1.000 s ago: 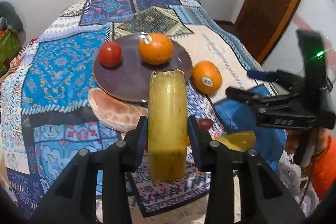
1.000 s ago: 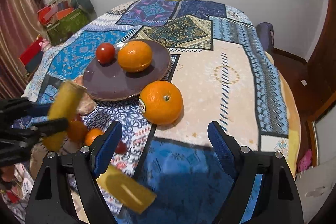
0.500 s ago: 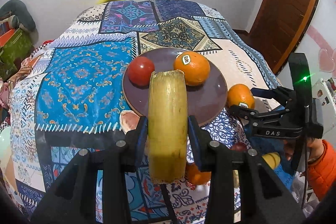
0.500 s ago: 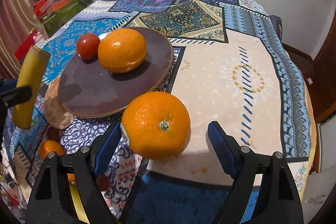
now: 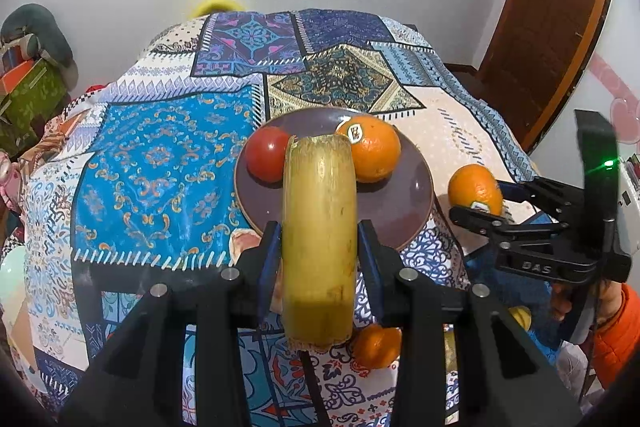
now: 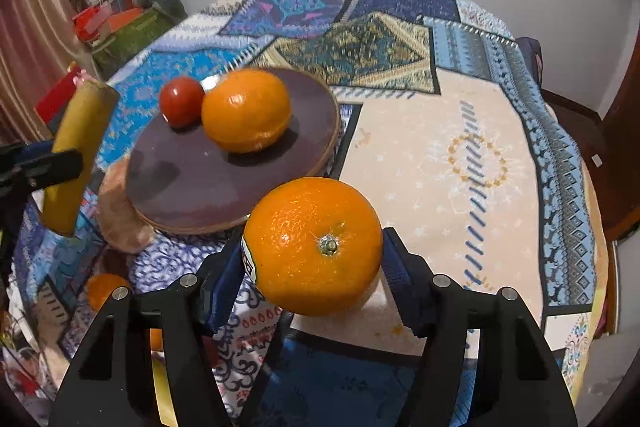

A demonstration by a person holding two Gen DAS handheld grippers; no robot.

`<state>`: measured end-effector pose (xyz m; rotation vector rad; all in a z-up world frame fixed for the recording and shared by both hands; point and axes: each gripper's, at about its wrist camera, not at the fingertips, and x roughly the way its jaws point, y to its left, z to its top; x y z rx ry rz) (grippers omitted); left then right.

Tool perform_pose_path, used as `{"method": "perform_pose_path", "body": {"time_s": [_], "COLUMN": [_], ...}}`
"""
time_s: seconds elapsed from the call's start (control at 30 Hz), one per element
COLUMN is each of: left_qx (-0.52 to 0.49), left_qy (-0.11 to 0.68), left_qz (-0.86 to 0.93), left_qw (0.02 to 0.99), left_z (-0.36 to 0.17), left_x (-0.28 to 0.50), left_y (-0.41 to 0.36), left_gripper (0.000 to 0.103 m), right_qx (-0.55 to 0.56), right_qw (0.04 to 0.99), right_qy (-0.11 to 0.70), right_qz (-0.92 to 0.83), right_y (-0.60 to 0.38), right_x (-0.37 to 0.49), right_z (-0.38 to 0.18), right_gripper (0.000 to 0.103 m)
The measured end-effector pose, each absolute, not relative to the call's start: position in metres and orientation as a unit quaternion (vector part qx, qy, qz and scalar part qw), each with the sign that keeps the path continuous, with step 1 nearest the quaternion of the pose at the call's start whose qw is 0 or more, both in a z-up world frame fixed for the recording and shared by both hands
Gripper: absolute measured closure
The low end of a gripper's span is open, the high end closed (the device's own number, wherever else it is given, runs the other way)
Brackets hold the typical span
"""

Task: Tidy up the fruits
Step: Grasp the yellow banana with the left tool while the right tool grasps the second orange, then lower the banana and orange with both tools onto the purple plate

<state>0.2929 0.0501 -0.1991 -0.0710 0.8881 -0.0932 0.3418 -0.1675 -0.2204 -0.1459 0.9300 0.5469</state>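
Note:
My left gripper [image 5: 318,259] is shut on a yellow banana piece [image 5: 320,239], held above the table just in front of the dark purple plate [image 5: 408,199]. The plate holds a red tomato [image 5: 266,154] and an orange [image 5: 374,147]. My right gripper [image 6: 314,269] has its jaws around a second orange [image 6: 314,245] that rests on the cloth beside the plate [image 6: 192,187]; the pads sit close to its sides. The banana piece [image 6: 78,151] shows at the left of the right wrist view.
A patchwork cloth [image 5: 160,163] covers the round table. A small orange [image 5: 378,345], a peeled citrus [image 6: 120,219] and another yellow piece [image 5: 520,317] lie near the front edge. Boxes [image 6: 120,27] stand at the left, a wooden door [image 5: 552,27] at the right.
My right gripper has moved forward until its jaws are around the loose orange. My left gripper has carried the banana piece nearer to the plate.

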Motion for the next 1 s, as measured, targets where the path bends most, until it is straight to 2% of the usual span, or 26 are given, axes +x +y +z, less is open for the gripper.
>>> {"method": "perform_pose_path", "body": {"time_s": [0.53, 1.0], "left_qx": [-0.019, -0.029], "left_qy": [0.414, 0.432], "left_qz": [-0.040, -0.038], "left_qw": [0.909, 0.901], "left_z": [-0.180, -0.212], "left_x": [0.330, 0.383], "left_y": [0.048, 0.049], "left_gripper": [0.065, 0.065], "right_qx": [-0.075, -0.059], "right_qw": [0.885, 0.888], "right_qy": [0.365, 0.366], "right_qz": [0.278, 0.273], "right_y": [-0.148, -0.139], "right_x": [0.353, 0.383], "right_z": [-0.163, -0.173], "right_gripper": [0.041, 0.041]}}
